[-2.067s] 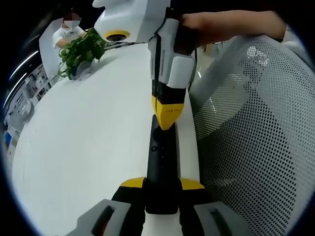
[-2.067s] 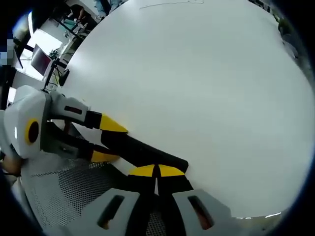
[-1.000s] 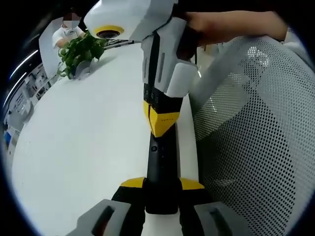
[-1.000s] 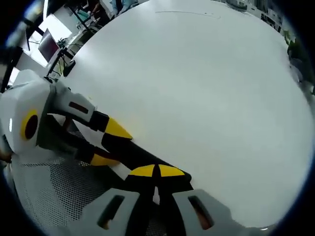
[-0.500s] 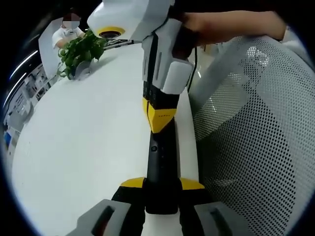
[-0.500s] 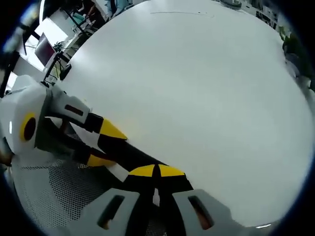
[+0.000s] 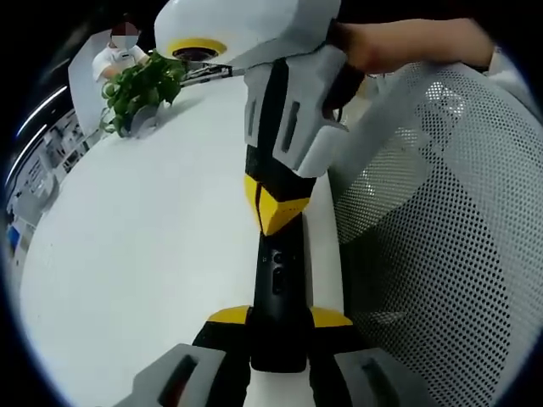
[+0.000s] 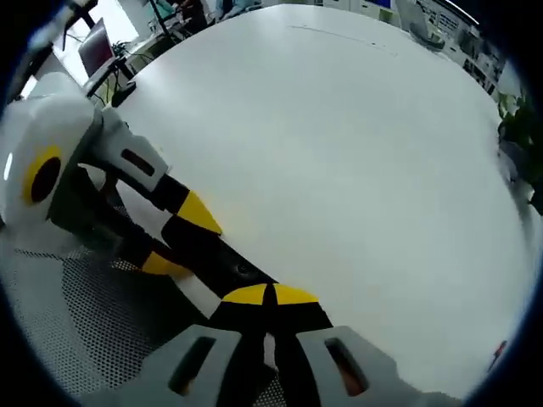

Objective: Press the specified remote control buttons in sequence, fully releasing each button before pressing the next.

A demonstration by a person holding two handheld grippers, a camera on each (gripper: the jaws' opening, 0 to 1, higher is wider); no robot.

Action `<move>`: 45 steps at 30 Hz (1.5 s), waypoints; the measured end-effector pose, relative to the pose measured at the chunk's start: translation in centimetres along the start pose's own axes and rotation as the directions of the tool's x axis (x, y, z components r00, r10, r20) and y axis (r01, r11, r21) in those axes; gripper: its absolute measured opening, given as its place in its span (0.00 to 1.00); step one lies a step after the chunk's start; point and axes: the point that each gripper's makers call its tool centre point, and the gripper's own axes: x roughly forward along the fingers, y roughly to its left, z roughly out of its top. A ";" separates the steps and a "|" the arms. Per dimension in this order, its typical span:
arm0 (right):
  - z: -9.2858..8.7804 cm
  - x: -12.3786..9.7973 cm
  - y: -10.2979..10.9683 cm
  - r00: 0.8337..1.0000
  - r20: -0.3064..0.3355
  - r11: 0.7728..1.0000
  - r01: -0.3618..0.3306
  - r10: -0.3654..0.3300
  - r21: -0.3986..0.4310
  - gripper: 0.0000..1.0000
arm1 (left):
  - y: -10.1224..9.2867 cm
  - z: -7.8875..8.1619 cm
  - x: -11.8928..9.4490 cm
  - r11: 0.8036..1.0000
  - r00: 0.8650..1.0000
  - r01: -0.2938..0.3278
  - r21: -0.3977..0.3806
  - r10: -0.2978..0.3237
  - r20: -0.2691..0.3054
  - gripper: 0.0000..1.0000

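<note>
A slim black remote points away from me along the white table's edge, and my left gripper is shut on its near end, a yellow tip on each side. My right gripper comes down from above with its jaws closed together, and its yellow tip rests on the remote's upper button area. In the right gripper view, my right gripper sits shut at the bottom, over the remote. The left gripper clamps the remote from the left.
A grey mesh chair back stands close on the right of the table edge. A leafy green plant sits at the table's far side, with a person behind it. A hand holds the right gripper. Desks with monitors lie beyond the table.
The right gripper's tip has slid down the remote toward my left gripper and now looms larger. The right gripper view has tilted. The left gripper's hold on the remote is unchanged.
</note>
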 end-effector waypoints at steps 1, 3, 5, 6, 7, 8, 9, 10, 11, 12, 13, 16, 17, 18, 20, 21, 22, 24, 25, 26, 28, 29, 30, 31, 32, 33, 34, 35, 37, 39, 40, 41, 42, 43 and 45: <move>0.0 0.0 0.0 1.000 -0.001 1.000 0.005 -0.005 -0.013 0.00 | 0.0 0.0 0.0 1.000 1.000 0.000 -0.001 0.000 0.000 0.24; 0.0 0.0 -0.1 1.000 0.006 1.000 0.005 -0.005 -0.020 0.00 | 0.0 0.0 0.0 1.000 1.000 0.000 0.000 0.000 0.000 0.24; 0.0 0.0 -0.2 1.000 0.025 0.999 -0.017 0.016 0.030 0.00 | 0.0 0.0 0.0 1.000 1.000 0.000 0.000 0.000 0.000 0.24; 0.0 -0.1 -0.3 0.999 0.030 0.998 -0.029 0.027 0.060 0.00 | 0.0 0.0 0.0 1.000 1.000 0.000 -0.001 0.000 0.001 0.24; 0.0 -0.1 -0.3 0.999 0.031 0.997 -0.032 0.030 0.063 0.00 | 0.0 0.0 0.0 1.000 1.000 -0.001 -0.001 0.001 0.002 0.24; 0.0 -0.1 -0.4 0.999 0.031 0.997 -0.034 0.032 0.064 0.00 | 0.0 0.0 0.0 1.000 1.000 -0.001 -0.001 0.001 0.002 0.24; 0.0 -0.1 -0.3 0.999 0.028 0.997 -0.039 0.037 0.068 0.00 | 0.0 0.0 0.0 1.000 1.000 -0.001 -0.001 0.001 0.002 0.24; 0.1 -0.1 -0.3 0.999 0.025 0.997 -0.041 0.039 0.071 0.00 | 0.0 0.0 0.0 1.000 1.000 -0.001 -0.002 0.001 0.002 0.24; 0.1 -0.1 -0.3 0.999 0.021 0.996 -0.044 0.042 0.078 0.00 | 0.0 0.0 0.0 1.000 1.000 -0.001 -0.002 0.001 0.001 0.24; 0.0 -0.1 -0.2 0.999 0.020 0.995 -0.046 0.044 0.086 0.00 | 0.0 0.0 0.0 1.000 1.000 -0.001 -0.004 0.001 0.001 0.24; 0.0 -0.2 -0.1 0.998 0.021 0.995 -0.054 0.052 0.089 0.00 | 0.0 0.0 0.0 1.000 1.000 -0.002 -0.003 0.002 0.002 0.24; -0.1 -0.3 1.2 0.992 0.006 0.984 -0.124 0.125 0.127 0.00 | 0.0 0.0 0.0 1.000 1.000 -0.002 -0.004 0.002 0.001 0.24; -0.1 -0.3 1.5 0.991 0.004 0.983 -0.133 0.133 0.123 0.00 | 0.0 0.0 0.0 1.000 1.000 -0.003 -0.004 0.003 0.002 0.24; -0.1 -0.2 1.4 0.992 0.002 0.985 -0.125 0.125 0.117 0.00 | 0.0 0.0 0.0 1.000 1.000 -0.003 -0.005 0.003 0.003 0.24; -0.1 -0.2 1.4 0.993 0.005 0.989 -0.117 0.117 0.088 0.00 | 0.0 0.0 0.0 1.000 1.000 -0.002 -0.003 0.002 0.004 0.24; -0.1 -0.2 1.4 0.993 0.008 0.990 -0.115 0.115 0.085 0.00 | 0.0 0.0 0.0 1.000 1.000 -0.002 -0.003 0.002 0.003 0.24; -0.1 -0.3 1.5 0.993 0.008 0.990 -0.117 0.117 0.076 0.00 | 0.0 0.0 0.0 1.000 1.000 -0.002 -0.003 0.002 0.004 0.24; -0.1 -0.2 1.7 0.992 0.002 0.990 -0.126 0.126 0.070 0.00 | 0.0 0.0 0.0 1.000 1.000 -0.003 -0.004 0.003 0.007 0.24; -0.1 -0.2 1.7 0.992 0.002 0.990 -0.126 0.126 0.067 0.00 | 0.0 0.0 0.0 1.000 1.000 -0.003 -0.005 0.004 0.009 0.24; -0.1 -0.2 1.7 0.992 0.000 0.990 -0.123 0.124 0.061 0.00 | 0.0 0.0 0.0 1.000 1.000 -0.004 -0.006 0.004 0.009 0.24; -0.1 -0.2 1.8 0.992 0.002 0.990 -0.126 0.126 0.060 0.00 | 0.0 0.0 0.0 1.000 1.000 -0.005 -0.006 0.005 0.008 0.24; -0.1 -0.2 1.8 0.992 0.004 0.990 -0.128 0.128 0.058 0.00 | 0.0 0.0 0.0 1.000 1.000 -0.004 -0.004 0.004 0.007 0.24; -0.1 -0.2 1.8 0.992 0.004 0.990 -0.129 0.129 0.055 0.00 | 0.0 0.0 0.0 1.000 1.000 -0.005 -0.004 0.005 0.005 0.24; -0.1 -0.2 1.9 0.992 0.003 0.991 -0.127 0.127 0.049 0.00 | 0.0 0.0 0.0 1.000 1.000 -0.005 -0.003 0.005 0.003 0.24; -0.1 -0.1 1.9 0.992 0.002 0.991 -0.126 0.126 0.044 0.00 | 0.0 0.0 0.0 1.000 1.000 -0.006 -0.004 0.006 0.002 0.24; -0.2 -0.1 1.9 0.992 -0.001 0.991 -0.125 0.125 0.039 0.00 | 0.0 0.0 0.0 1.000 1.000 -0.007 -0.005 0.007 0.003 0.24; -0.2 -0.1 1.9 0.992 -0.002 0.992 -0.124 0.125 0.035 0.00 | 0.1 0.0 0.0 1.000 1.000 -0.007 -0.005 0.007 0.004 0.24; -0.2 -0.1 1.9 0.992 -0.003 0.992 -0.124 0.124 0.033 0.00 | 0.1 0.0 0.0 1.000 1.000 -0.007 -0.005 0.007 0.004 0.24; -0.2 -0.1 1.9 0.993 -0.002 0.992 -0.122 0.122 0.032 0.00 | 0.1 0.0 0.0 1.000 1.000 -0.006 -0.006 0.007 0.004 0.24; -0.2 -0.1 2.0 0.993 -0.002 0.993 -0.119 0.119 0.012 0.00 | 0.1 0.0 0.0 1.000 1.000 -0.006 -0.006 0.006 0.005 0.24; -0.2 -0.1 2.0 0.993 -0.004 0.993 -0.117 0.117 0.006 0.00 | 0.1 0.0 0.0 1.000 1.000 -0.005 -0.006 0.006 0.005 0.24; -0.2 -0.1 2.0 0.993 -0.006 0.993 -0.114 0.114 -0.004 0.00 | 0.1 0.0 0.0 1.000 1.000 -0.006 -0.007 0.006 0.005 0.24; -0.2 -0.1 2.0 0.994 -0.006 0.994 -0.113 0.113 -0.008 0.00 | 0.1 0.0 0.0 1.000 1.000 -0.006 -0.007 0.006 0.005 0.24; -0.2 0.0 2.0 0.994 -0.008 0.994 -0.113 0.112 -0.010 0.00 | 0.1 0.0 0.0 1.000 1.000 -0.006 -0.008 0.006 0.005 0.24; -0.2 0.0 2.0 0.994 -0.007 0.994 -0.112 0.112 -0.014 0.00 | 0.1 0.0 0.0 1.000 1.000 -0.007 -0.008 0.007 0.006 0.24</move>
